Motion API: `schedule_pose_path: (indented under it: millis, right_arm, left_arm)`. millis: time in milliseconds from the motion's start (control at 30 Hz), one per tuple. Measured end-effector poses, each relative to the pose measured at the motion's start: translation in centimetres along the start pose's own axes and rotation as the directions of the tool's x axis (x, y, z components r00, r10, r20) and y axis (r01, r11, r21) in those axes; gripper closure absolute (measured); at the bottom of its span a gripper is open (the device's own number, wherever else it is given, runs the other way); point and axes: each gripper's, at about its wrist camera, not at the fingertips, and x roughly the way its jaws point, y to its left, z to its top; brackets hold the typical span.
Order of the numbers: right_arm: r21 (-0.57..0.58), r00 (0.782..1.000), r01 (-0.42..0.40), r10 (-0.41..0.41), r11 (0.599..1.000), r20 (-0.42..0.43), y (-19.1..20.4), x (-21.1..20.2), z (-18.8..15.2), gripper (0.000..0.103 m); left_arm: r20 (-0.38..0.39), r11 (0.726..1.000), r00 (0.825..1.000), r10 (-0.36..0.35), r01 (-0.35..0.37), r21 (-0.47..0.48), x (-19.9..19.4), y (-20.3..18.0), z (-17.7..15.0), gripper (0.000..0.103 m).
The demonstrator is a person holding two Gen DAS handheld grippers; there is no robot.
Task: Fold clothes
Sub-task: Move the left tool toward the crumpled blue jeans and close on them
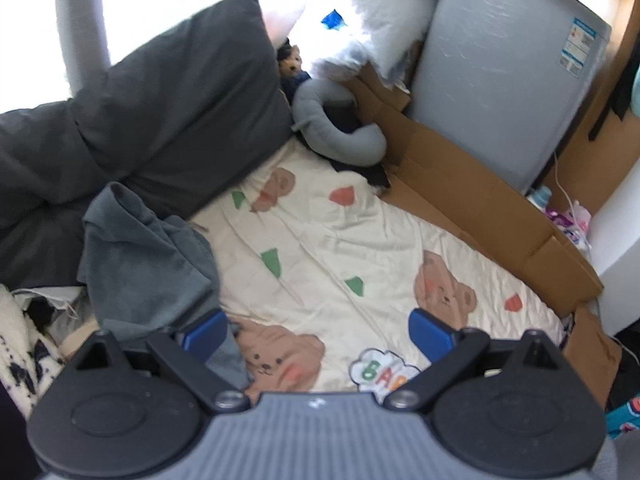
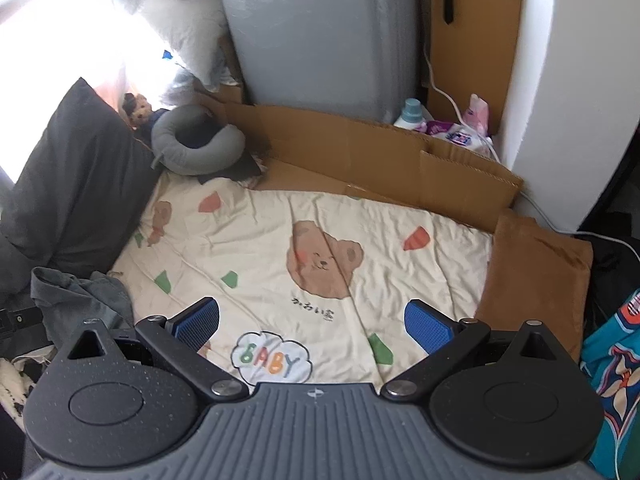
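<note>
Over the bear-print quilt (image 2: 256, 248) both grippers hang with nothing in them. Left gripper (image 1: 318, 334): jaws spread wide, blue pads apart, the left pad right at the edge of the grey garment (image 1: 148, 264), possibly brushing it, hard to say, but not closed on it. Right gripper (image 2: 312, 326): jaws just as wide, holding nothing, poised above the "BABY" cloud print (image 2: 272, 358) on the quilt.

That grey garment is the one to watch. It lies crumpled in a heap on the quilt's left edge, bunched and unfolded, and in the right wrist view it shows as a rumpled mound left of the left pad. Behind the garment, at the left side of the quilt, a dark grey pillow (image 1: 176, 92) leans up. At the quilt's far corner sits a grey neck pillow (image 2: 196, 144), curled in a ring, with a small plush doll (image 2: 138, 110) just beyond it. Along the quilt's far and right edges runs flattened brown cardboard (image 2: 360, 152), and behind the cardboard stands a tall grey appliance (image 2: 320, 40). To the right of that, past the cardboard, a white bottle with a blue cap (image 2: 410, 114) stands beside some pink and purple packets (image 2: 460, 130). Teal patterned fabric (image 2: 616, 380) shows off the quilt's near right corner.
</note>
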Motion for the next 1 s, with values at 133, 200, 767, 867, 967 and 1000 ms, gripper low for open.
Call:
schedule_pose_path:
  millis: [133, 200, 767, 867, 967, 1000]
  right_arm:
    - [-0.005, 1.0, -0.015, 0.015, 1.0, 0.012, 1.1, -0.1, 0.5, 0.001]
    - [-0.016, 1.0, -0.02, 0.02, 1.0, 0.016, 1.5, 0.0, 0.6, 0.001]
    - [-0.038, 0.996, -0.083, 0.084, 0.996, 0.018, 3.5, 3.4, 1.3, 0.001]
    - [-0.037, 0.995, -0.093, 0.094, 0.995, 0.018, 3.8, 4.2, 1.9, 0.001]
    - [-0.028, 0.994, -0.107, 0.108, 0.994, 0.013, 4.0, 5.2, 2.5, 0.001]
    - [-0.026, 0.994, -0.111, 0.111, 0.993, 0.012, 4.0, 5.5, 2.6, 0.001]
  left_arm:
    - [0.003, 1.0, 1.0, 0.013, -0.013, -0.028, 0.2, 1.9, -0.3, 0.004]
    - [0.005, 0.999, 1.0, 0.019, -0.019, -0.042, 0.3, 2.8, -0.4, 0.004]
    - [0.011, 0.983, 0.998, 0.068, -0.065, -0.172, 2.4, 10.3, -1.8, 0.004]
    - [0.014, 0.979, 0.997, 0.077, -0.073, -0.188, 3.0, 11.5, -2.1, 0.004]
    - [0.013, 0.973, 0.995, 0.094, -0.089, -0.211, 3.8, 12.7, -2.3, 0.004]
    - [0.01, 0.971, 0.995, 0.098, -0.094, -0.218, 4.0, 13.0, -2.4, 0.004]
